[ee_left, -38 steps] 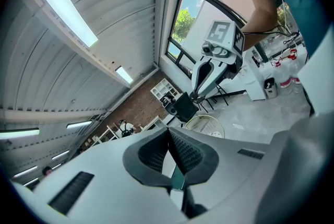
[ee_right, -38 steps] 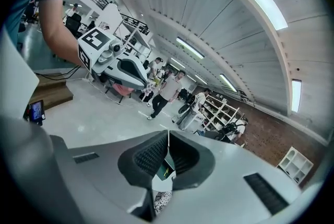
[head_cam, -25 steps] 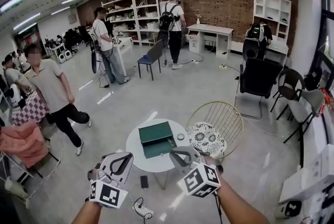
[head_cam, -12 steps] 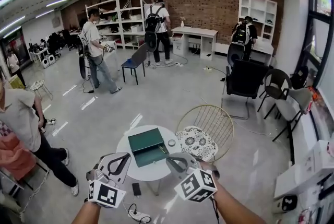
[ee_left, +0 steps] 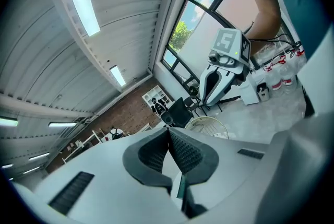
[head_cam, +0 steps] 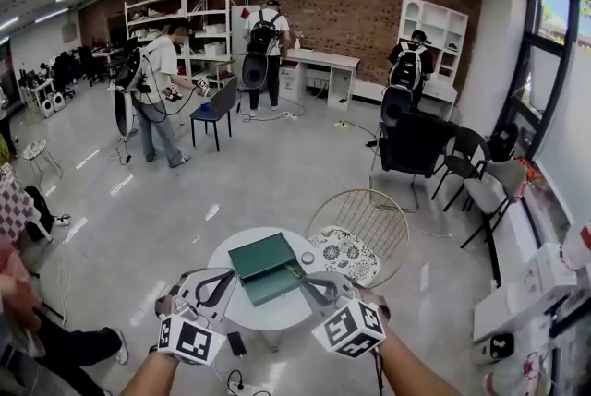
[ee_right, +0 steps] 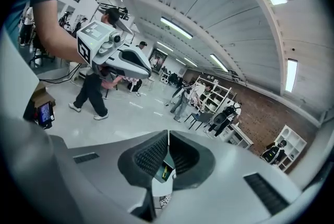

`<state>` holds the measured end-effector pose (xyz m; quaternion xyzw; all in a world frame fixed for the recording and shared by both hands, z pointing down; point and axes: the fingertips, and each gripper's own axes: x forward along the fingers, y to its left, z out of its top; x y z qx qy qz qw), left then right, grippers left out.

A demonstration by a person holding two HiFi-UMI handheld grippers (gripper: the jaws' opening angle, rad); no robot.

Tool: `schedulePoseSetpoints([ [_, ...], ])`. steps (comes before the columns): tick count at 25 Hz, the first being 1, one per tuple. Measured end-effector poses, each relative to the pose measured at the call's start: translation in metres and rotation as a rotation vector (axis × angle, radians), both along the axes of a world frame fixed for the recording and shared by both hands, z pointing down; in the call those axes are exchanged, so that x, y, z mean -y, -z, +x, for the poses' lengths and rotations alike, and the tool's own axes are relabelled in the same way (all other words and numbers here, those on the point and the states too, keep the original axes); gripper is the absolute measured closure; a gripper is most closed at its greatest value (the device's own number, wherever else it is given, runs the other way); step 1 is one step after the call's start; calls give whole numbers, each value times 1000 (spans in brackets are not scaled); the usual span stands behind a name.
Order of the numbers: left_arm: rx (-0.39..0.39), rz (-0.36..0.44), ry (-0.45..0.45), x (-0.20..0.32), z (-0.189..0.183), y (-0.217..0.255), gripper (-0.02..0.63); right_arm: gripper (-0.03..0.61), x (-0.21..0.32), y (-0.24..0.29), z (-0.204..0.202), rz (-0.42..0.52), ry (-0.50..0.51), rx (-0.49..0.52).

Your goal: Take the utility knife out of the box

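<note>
An open dark green box (head_cam: pixel 268 267) lies on a small round white table (head_cam: pixel 277 313). The utility knife is too small to make out in the head view. My left gripper (head_cam: pixel 222 278) is held at the table's near left edge, its jaws shut and empty. My right gripper (head_cam: pixel 312 282) is held at the near right edge, also shut with nothing in it. In the left gripper view, the left gripper (ee_left: pixel 168 130) has its pads together, and the right gripper's marker cube (ee_left: pixel 228 48) shows beyond. Through the gap under the right gripper (ee_right: pixel 168 134), a bit of the green box (ee_right: pixel 163 171) shows.
A small round object (head_cam: pixel 307 258) sits on the table right of the box. A wire chair (head_cam: pixel 369 223) with a floral cushion (head_cam: pixel 346 254) stands close behind on the right. A phone (head_cam: pixel 236 343) lies on the floor under the table. People stand far back by the shelves (head_cam: pixel 199 16).
The whole view has swung: the person at the left has slid almost out of the picture. Both grippers have moved closer to the table, now flanking the box's near side. Jaws stayed shut.
</note>
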<state>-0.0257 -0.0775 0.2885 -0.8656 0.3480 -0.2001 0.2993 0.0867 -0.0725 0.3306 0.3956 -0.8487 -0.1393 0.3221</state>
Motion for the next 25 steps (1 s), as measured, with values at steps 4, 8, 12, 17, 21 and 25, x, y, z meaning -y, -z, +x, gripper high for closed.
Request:
schedulePoseSetpoints([
  [4, -27, -1, -31, 13, -56, 4, 595, 541, 12, 1, -50, -10, -45, -25],
  [8, -47, -3, -48, 23, -97, 5, 595, 541, 21, 4, -85, -13, -78, -39],
  [12, -67, -10, -49, 37, -126, -3, 595, 541, 36, -1, -106, -18, -96, -52],
  [17, -73, -28, -33, 59, -146, -18, 595, 541, 64, -15, -119, -39, -95, -56],
  [21, -59, -50, -5, 86, -143, -28, 595, 540, 95, -28, -116, -63, -73, -42],
  [25, -34, -70, 15, 116, -128, -40, 595, 541, 136, -52, -101, -100, -55, -29],
])
